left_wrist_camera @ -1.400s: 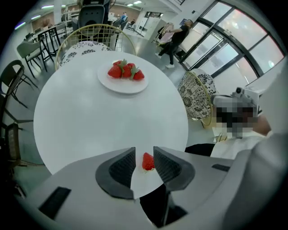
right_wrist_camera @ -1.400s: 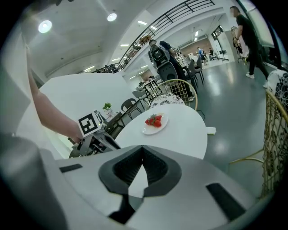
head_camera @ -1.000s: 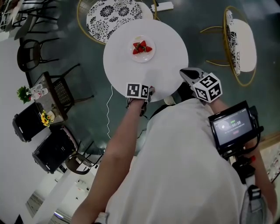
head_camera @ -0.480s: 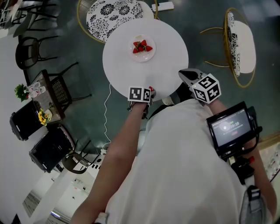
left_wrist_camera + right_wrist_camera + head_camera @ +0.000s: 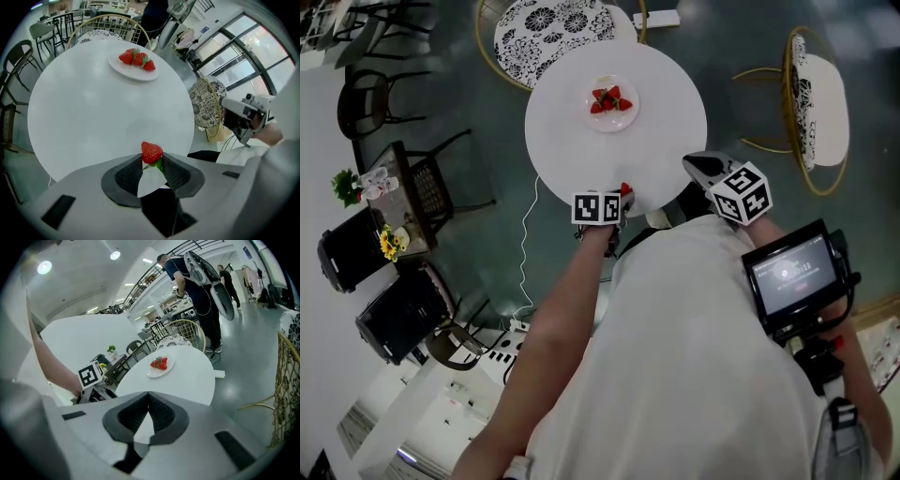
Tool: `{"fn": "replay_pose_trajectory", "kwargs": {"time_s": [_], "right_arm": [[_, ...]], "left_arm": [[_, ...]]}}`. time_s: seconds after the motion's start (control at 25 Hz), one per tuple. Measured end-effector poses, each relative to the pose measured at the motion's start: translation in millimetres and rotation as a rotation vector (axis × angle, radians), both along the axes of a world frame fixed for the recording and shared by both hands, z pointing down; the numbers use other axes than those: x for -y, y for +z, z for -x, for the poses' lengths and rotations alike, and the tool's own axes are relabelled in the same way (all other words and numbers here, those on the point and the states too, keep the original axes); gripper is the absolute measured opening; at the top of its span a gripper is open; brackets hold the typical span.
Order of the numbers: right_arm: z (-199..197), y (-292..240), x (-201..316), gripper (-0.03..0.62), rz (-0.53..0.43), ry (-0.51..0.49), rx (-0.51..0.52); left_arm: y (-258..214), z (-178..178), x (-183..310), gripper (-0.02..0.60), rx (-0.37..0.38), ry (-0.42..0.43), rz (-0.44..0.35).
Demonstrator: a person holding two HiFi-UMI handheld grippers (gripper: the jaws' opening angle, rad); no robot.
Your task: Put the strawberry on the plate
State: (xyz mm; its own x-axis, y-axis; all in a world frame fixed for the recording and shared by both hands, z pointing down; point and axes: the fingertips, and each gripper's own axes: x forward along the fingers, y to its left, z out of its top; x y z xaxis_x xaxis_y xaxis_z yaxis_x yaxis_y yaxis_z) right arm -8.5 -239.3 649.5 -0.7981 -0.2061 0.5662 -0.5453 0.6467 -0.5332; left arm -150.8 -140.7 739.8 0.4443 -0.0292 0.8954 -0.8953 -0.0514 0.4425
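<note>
strawberry [image 5: 151, 152] in left gripper [image 5: 151, 165]; illegible screen [image 5: 792, 274]

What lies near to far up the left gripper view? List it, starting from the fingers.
left gripper fingers, which have just been closing → strawberry between them → bare white table → plate with three strawberries → wire-backed chair

The head view looks steeply down from high above the round table [image 5: 581, 150]. The left gripper view sits low at the table's near edge, facing across it; the right gripper view looks from farther back on the right, and all three share the plate [image 5: 596, 116].
</note>
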Motion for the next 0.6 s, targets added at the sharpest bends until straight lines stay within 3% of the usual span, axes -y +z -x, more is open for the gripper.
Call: {"fn": "replay_pose_trajectory", "kwargs": {"time_s": [0.6], "right_arm": [[15, -20, 15, 0.005, -0.046, -0.075, 0.024]], "left_arm": [[-44, 6, 35, 0.138, -0.012, -0.082, -0.196]]}}
